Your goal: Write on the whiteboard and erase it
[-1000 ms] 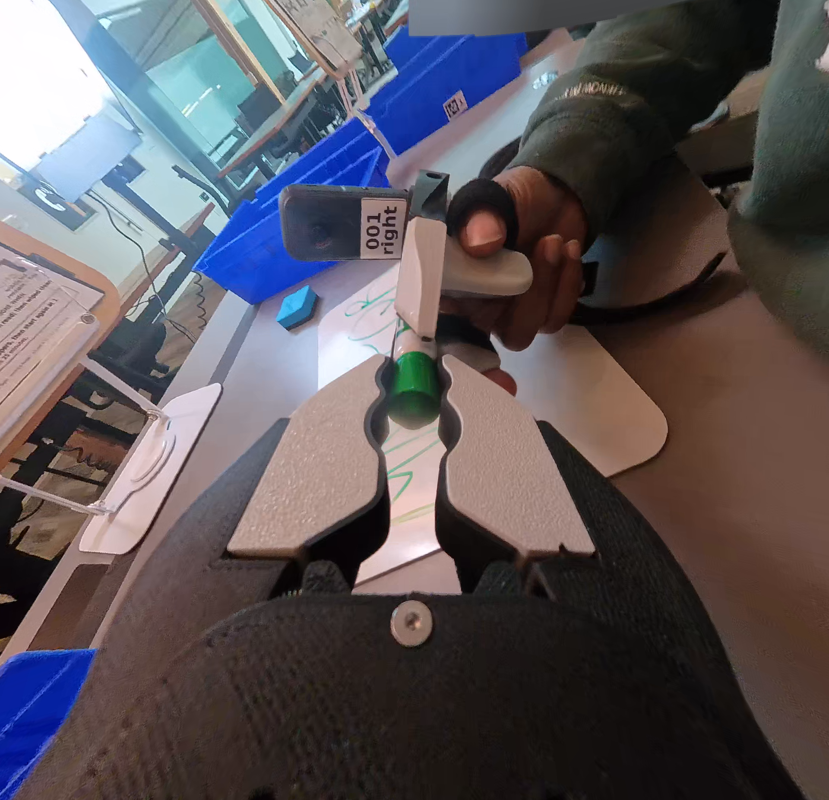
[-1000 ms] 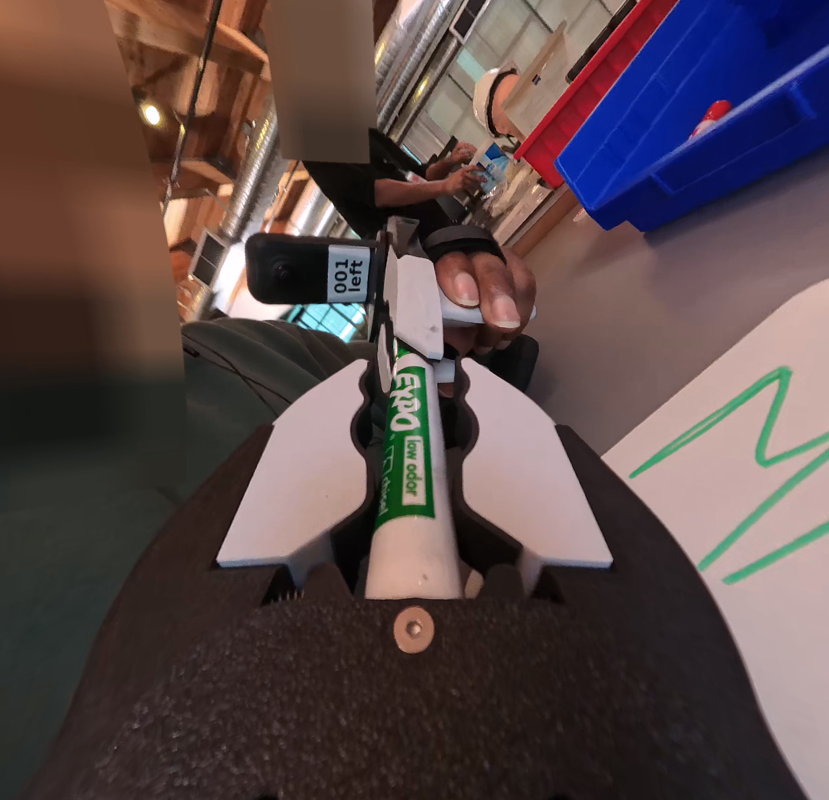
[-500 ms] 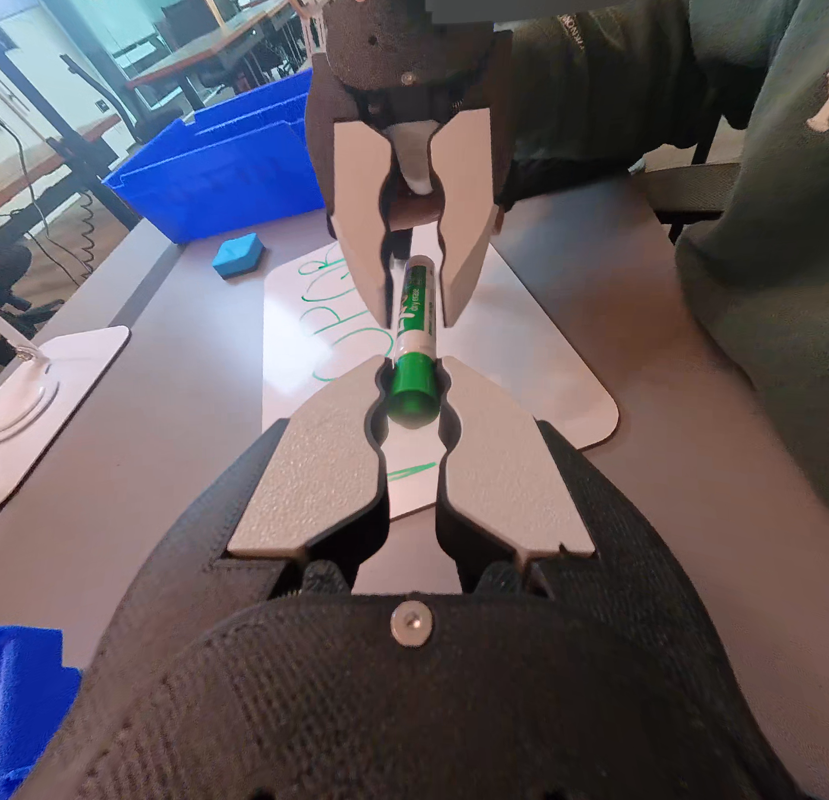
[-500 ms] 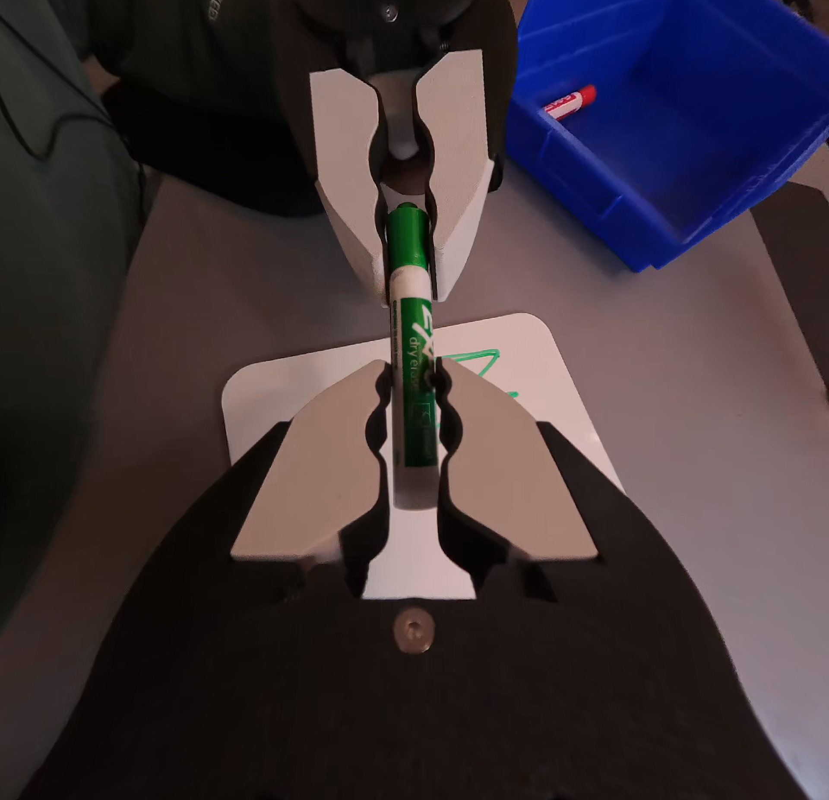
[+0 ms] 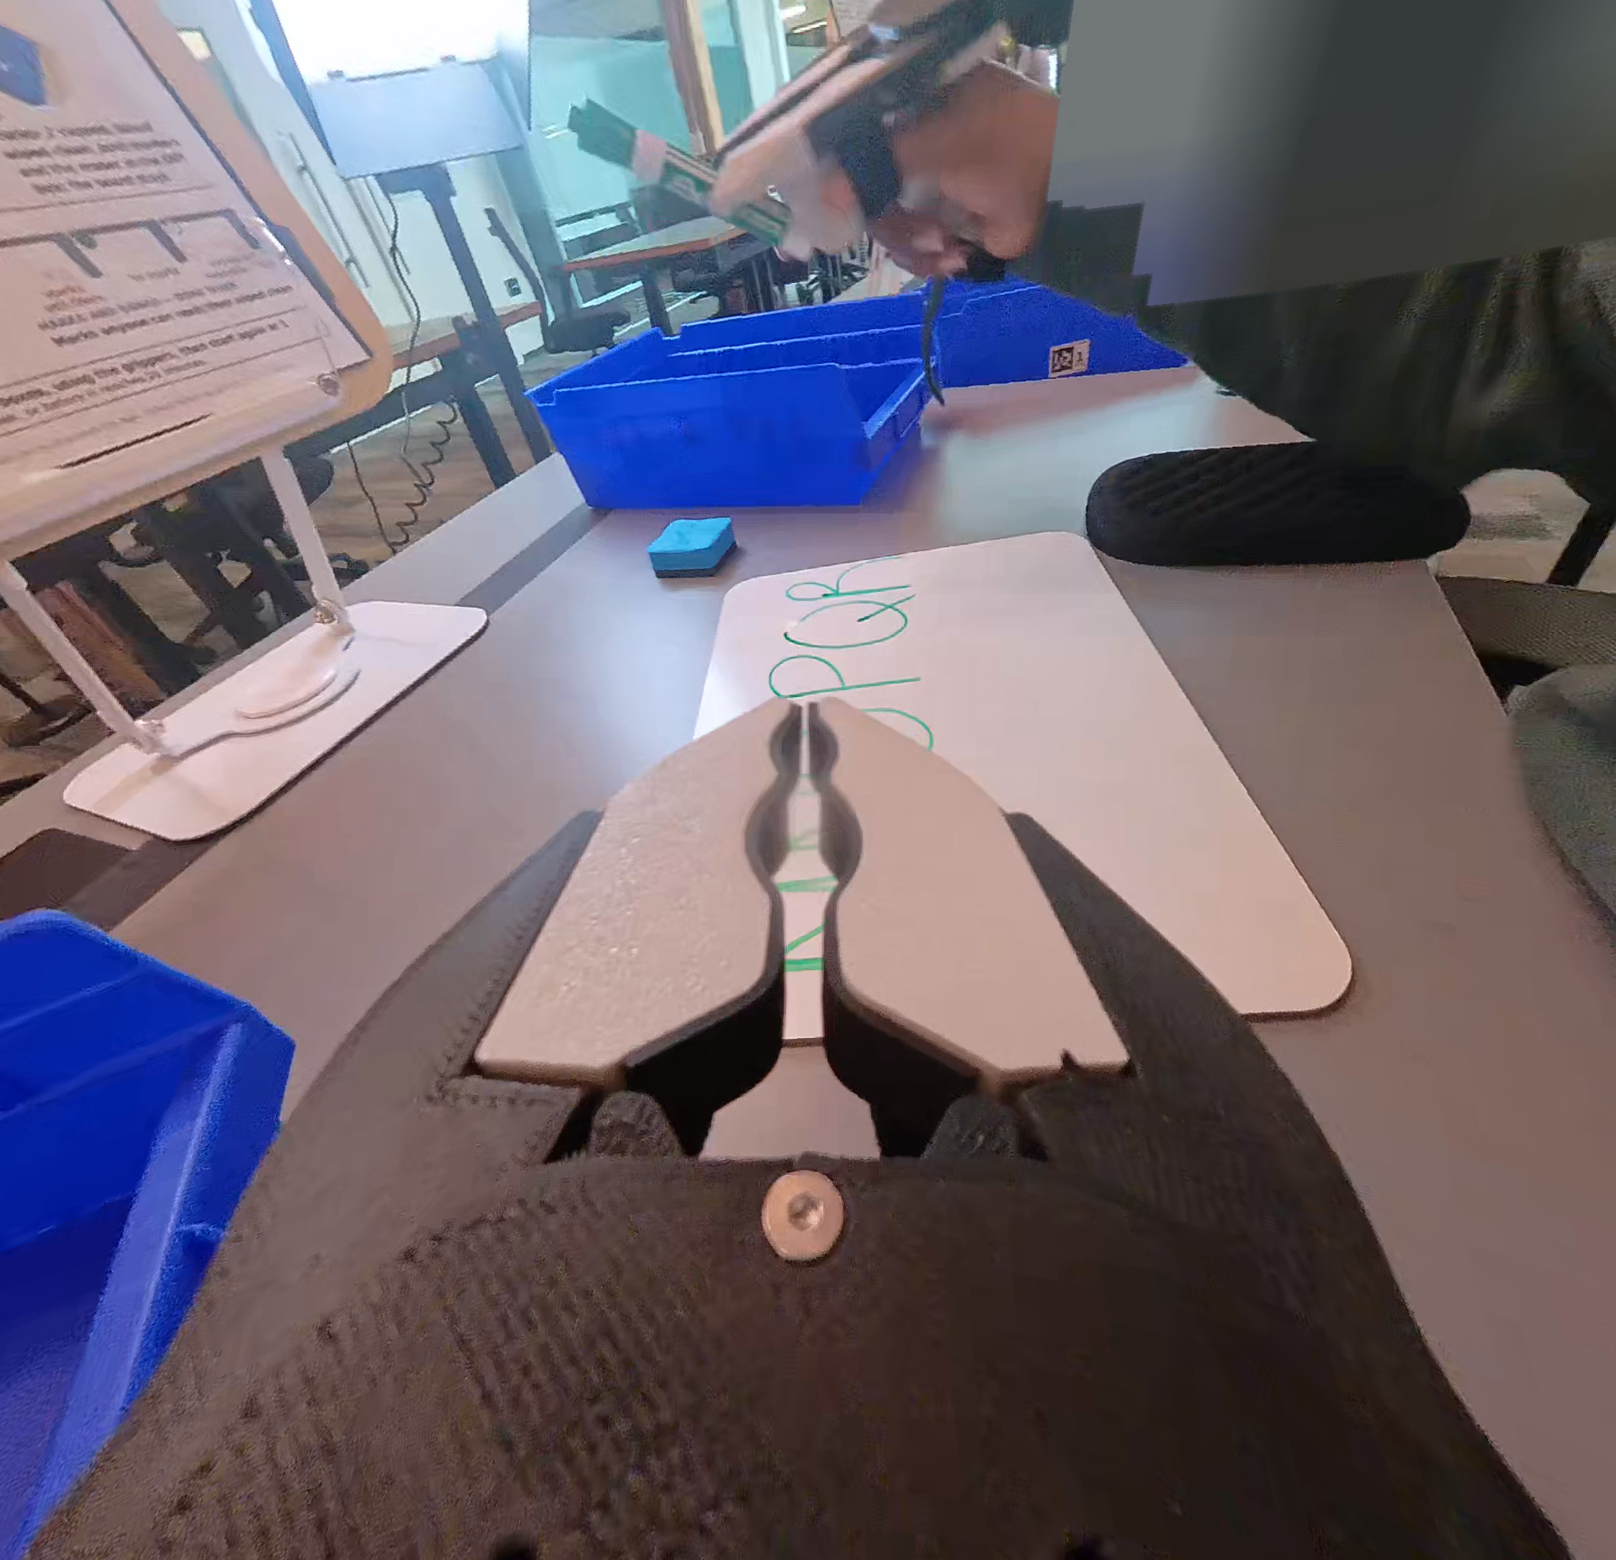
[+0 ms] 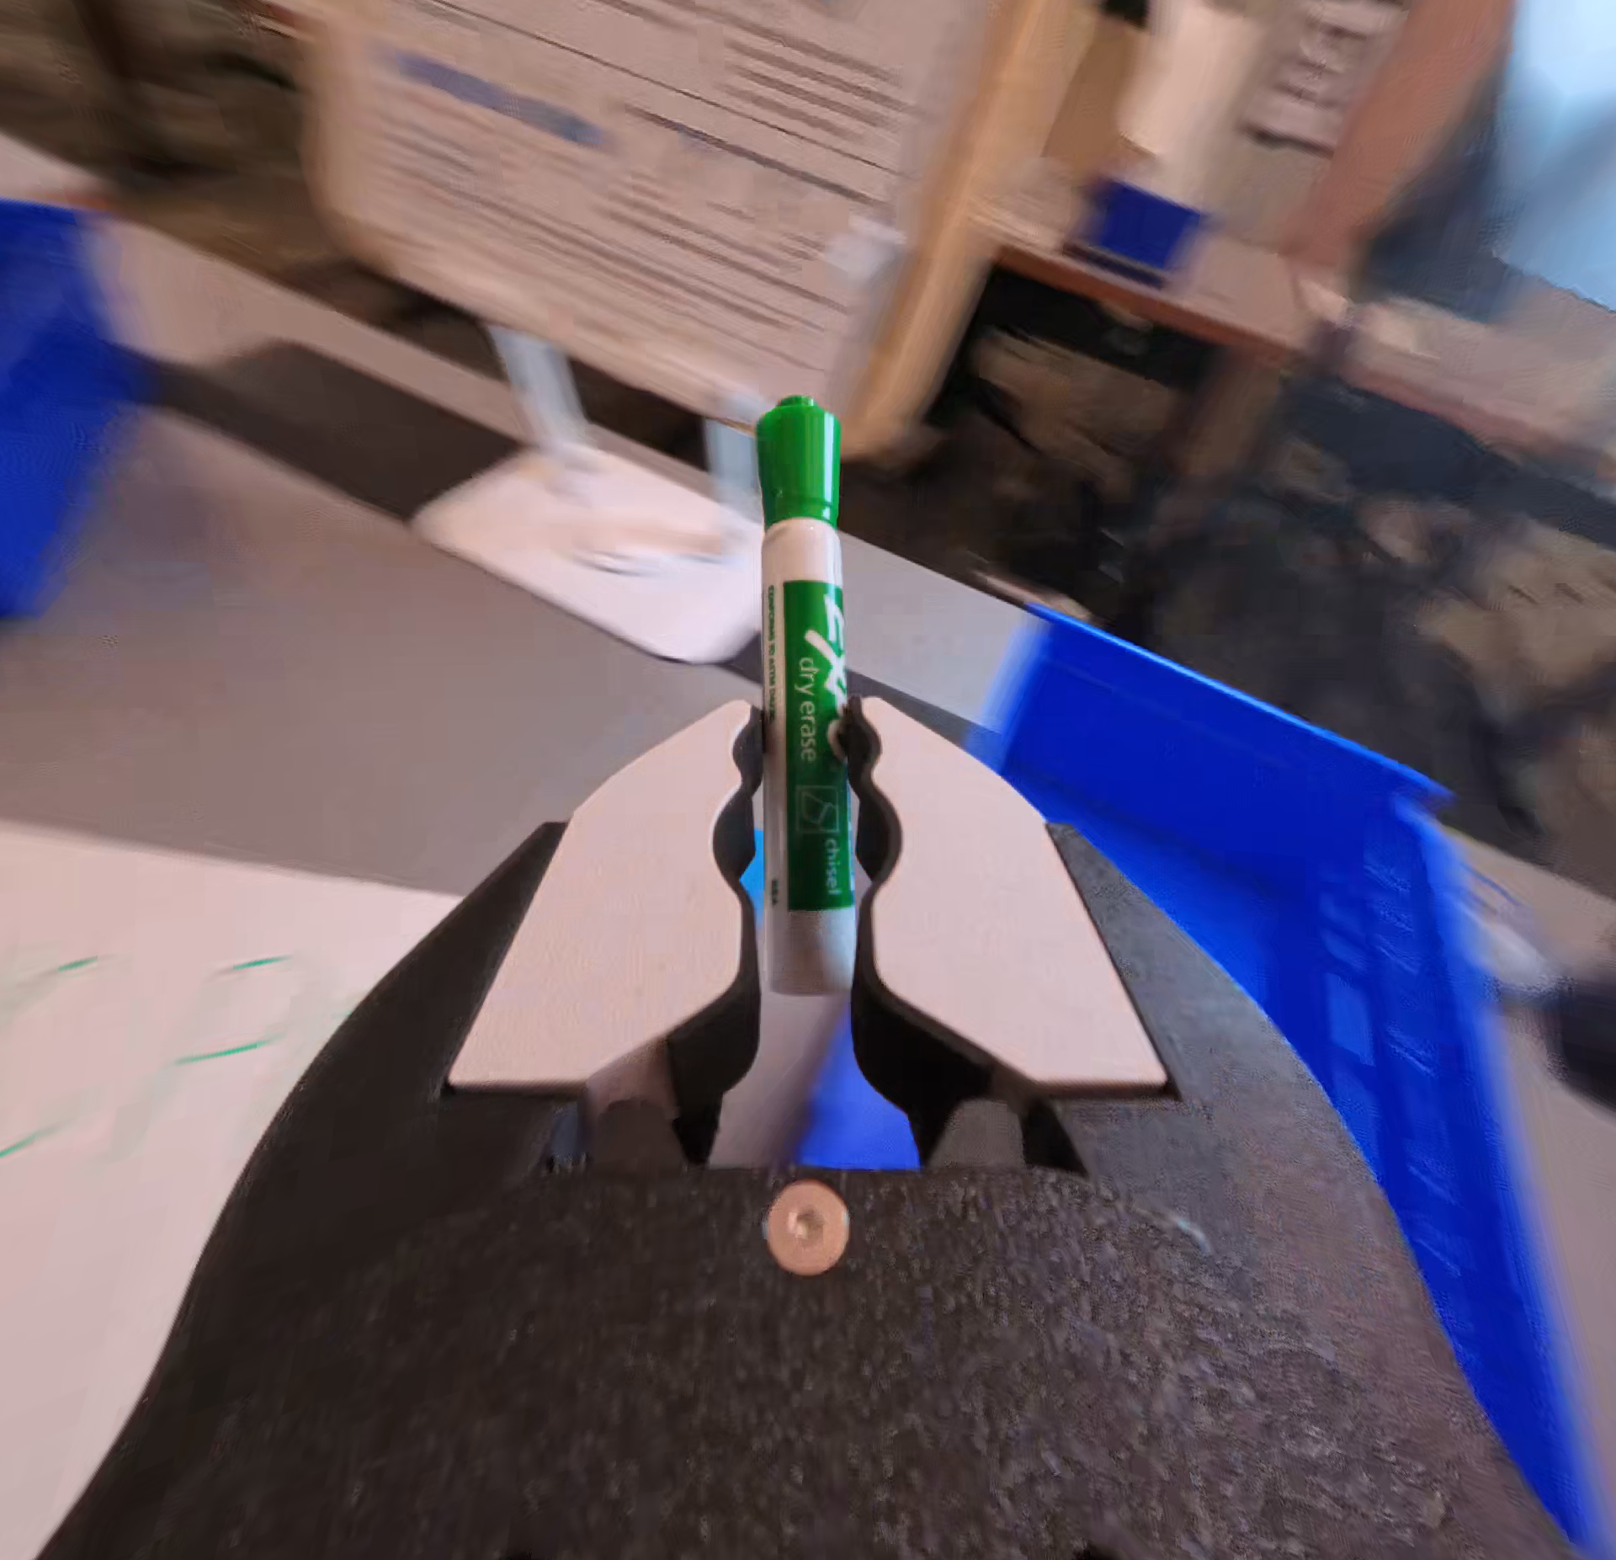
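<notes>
**Capped marker gripped, eraser waiting beside the board**

The green marker (image 6: 804, 696) is clamped by its barrel in the right gripper (image 6: 806, 713), cap outward; it is judged light, stiff and smooth, best held mid-barrel in the finger notches. The left gripper (image 5: 804, 718) is pressed together on nothing above the whiteboard (image 5: 1093, 774), which lies flat on the worktop (image 5: 525, 731) with green writing on it. The blue eraser (image 5: 691, 545) sits just beyond the board, near a blue bin (image 5: 743, 433); it is judged soft and light, to be pinched across its sides. The right wrist view is motion-blurred, and the writing is partly hidden by the fingers.
</notes>
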Demonstrator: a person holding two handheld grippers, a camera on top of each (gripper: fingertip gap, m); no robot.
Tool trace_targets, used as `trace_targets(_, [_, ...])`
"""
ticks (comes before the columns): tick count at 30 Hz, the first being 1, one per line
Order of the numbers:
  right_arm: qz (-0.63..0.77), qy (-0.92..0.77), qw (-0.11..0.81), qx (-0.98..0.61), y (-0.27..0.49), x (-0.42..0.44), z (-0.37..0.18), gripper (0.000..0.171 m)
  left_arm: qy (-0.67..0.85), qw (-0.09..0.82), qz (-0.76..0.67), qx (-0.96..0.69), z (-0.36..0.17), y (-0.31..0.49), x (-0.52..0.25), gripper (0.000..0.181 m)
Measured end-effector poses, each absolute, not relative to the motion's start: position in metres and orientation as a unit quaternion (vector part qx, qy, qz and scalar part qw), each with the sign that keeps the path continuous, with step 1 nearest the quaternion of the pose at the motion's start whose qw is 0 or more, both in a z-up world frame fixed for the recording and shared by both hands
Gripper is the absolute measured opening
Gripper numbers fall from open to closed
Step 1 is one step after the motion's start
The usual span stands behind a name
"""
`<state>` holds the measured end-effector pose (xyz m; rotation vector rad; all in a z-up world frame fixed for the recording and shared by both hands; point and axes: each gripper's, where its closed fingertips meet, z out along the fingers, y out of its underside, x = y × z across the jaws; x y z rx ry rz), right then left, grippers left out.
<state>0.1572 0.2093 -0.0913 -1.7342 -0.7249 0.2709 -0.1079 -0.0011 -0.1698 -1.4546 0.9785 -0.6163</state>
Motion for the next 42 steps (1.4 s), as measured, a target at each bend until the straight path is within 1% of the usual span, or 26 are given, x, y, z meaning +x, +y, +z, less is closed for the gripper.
trace_targets(2, [0.040,-0.231,0.552,-0.800,0.256,0.232,-0.104,0.018,0.425,0.594,-0.264,-0.630,-0.171,-0.002,-0.106,0.000])
trace_targets(4, [0.023,-0.176,0.479,-0.860,0.283,0.281,-0.144,0.018,0.431,0.590,-0.262,-0.630,-0.173,-0.004,-0.104,0.000])
trace_targets(7, [0.009,-0.132,0.387,-0.913,0.298,0.317,-0.212,0.018,0.434,0.589,-0.262,-0.630,-0.173,-0.005,-0.103,0.000])
trace_targets(9, [-0.008,-0.114,0.354,-0.928,0.301,0.330,-0.243,0.019,0.435,0.588,-0.255,-0.633,-0.175,-0.004,-0.105,0.000])
trace_targets(12, [-0.031,-0.084,0.344,-0.935,0.306,0.347,-0.260,0.020,0.433,0.581,-0.254,-0.641,-0.179,-0.001,-0.106,0.000])
trace_targets(13, [-0.051,-0.078,0.354,-0.930,0.308,0.354,-0.256,0.023,0.431,0.580,-0.252,-0.644,-0.181,0.000,-0.106,0.000])
trace_targets(16, [-0.091,-0.085,0.416,-0.901,0.312,0.360,-0.227,0.025,0.429,0.575,-0.251,-0.650,-0.184,0.002,-0.107,0.000])
trace_targets(18, [-0.098,-0.100,0.457,-0.879,0.309,0.355,-0.206,0.026,0.425,0.574,-0.249,-0.654,-0.186,0.005,-0.108,0.000])
trace_targets(21, [-0.063,-0.124,0.519,-0.844,0.294,0.329,-0.174,0.027,0.416,0.570,-0.248,-0.664,-0.190,0.009,-0.110,0.000])
trace_targets(27, [0.050,-0.216,0.609,-0.762,0.229,0.236,-0.119,0.031,0.389,0.568,-0.230,-0.688,-0.196,0.022,-0.121,0.000])
trace_targets(29, [0.082,-0.253,0.625,-0.733,0.203,0.203,-0.111,0.032,0.375,0.570,-0.223,-0.696,-0.197,0.027,-0.127,0.000])
trace_targets(32, [0.139,-0.302,0.614,-0.716,0.172,0.157,-0.123,0.034,0.356,0.574,-0.208,-0.707,-0.197,0.033,-0.136,0.000])
trace_targets(35, [0.178,-0.334,0.588,-0.714,0.160,0.123,-0.151,0.037,0.339,0.579,-0.199,-0.715,-0.196,0.039,-0.143,0.000])
trace_targets(41, [0.208,-0.349,0.535,-0.741,0.162,0.097,-0.208,0.044,0.323,0.584,-0.165,-0.726,-0.199,0.047,-0.155,0.000])
trace_targets(42, [0.209,-0.344,0.526,-0.749,0.164,0.097,-0.217,0.047,0.320,0.585,-0.162,-0.727,-0.199,0.048,-0.157,0.000])
